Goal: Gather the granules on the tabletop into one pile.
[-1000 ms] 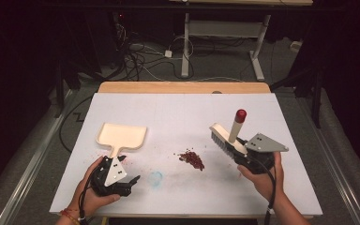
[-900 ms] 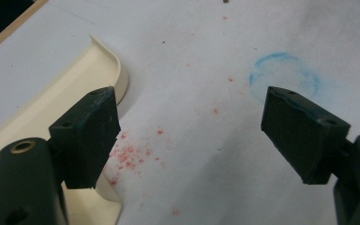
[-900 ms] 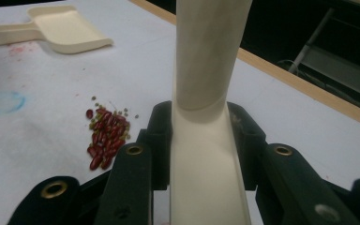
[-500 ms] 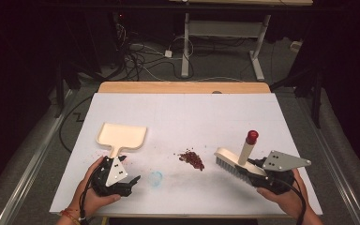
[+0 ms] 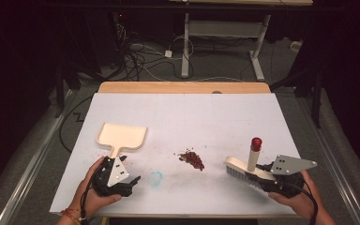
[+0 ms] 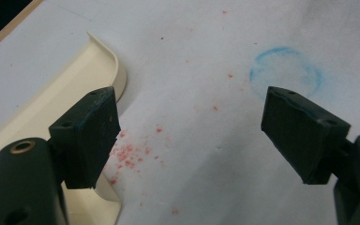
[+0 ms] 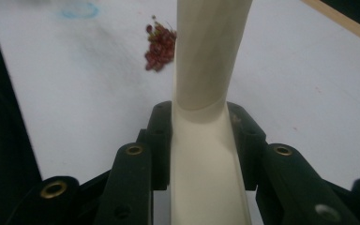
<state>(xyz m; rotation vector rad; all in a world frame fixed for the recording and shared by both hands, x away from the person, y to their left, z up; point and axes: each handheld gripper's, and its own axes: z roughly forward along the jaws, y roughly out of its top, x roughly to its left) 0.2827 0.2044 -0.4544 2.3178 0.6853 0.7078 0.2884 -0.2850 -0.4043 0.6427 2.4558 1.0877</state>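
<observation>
A cream dustpan (image 5: 122, 136) lies flat on the white table (image 5: 187, 117), left of centre. My left gripper (image 5: 127, 174) rests at its handle end, open and holding nothing. In the left gripper view the left gripper (image 6: 192, 126) has one jaw over the dustpan (image 6: 51, 98) edge and bare table between the jaws. My right gripper (image 5: 263, 178) is shut on a cream brush (image 5: 243, 168) with a red-tipped handle; its bristles hang low over the table. A small pile of red crumbs (image 5: 192, 159) lies left of the brush. The right gripper (image 7: 200, 117) clamps the brush (image 7: 201, 154) body, with the crumbs (image 7: 160, 42) ahead.
A faint blue ring (image 5: 156, 178) is drawn on the table between the left gripper and the crumbs, the same ring (image 6: 286, 72) lying ahead of the left jaws. Scattered red specks (image 6: 126, 154) sit beside the dustpan. A wooden strip (image 5: 183, 87) borders the far edge.
My right gripper has carried the brush to the right and nearer the table's front edge, bringing it lower. The left gripper and dustpan have stayed put.
</observation>
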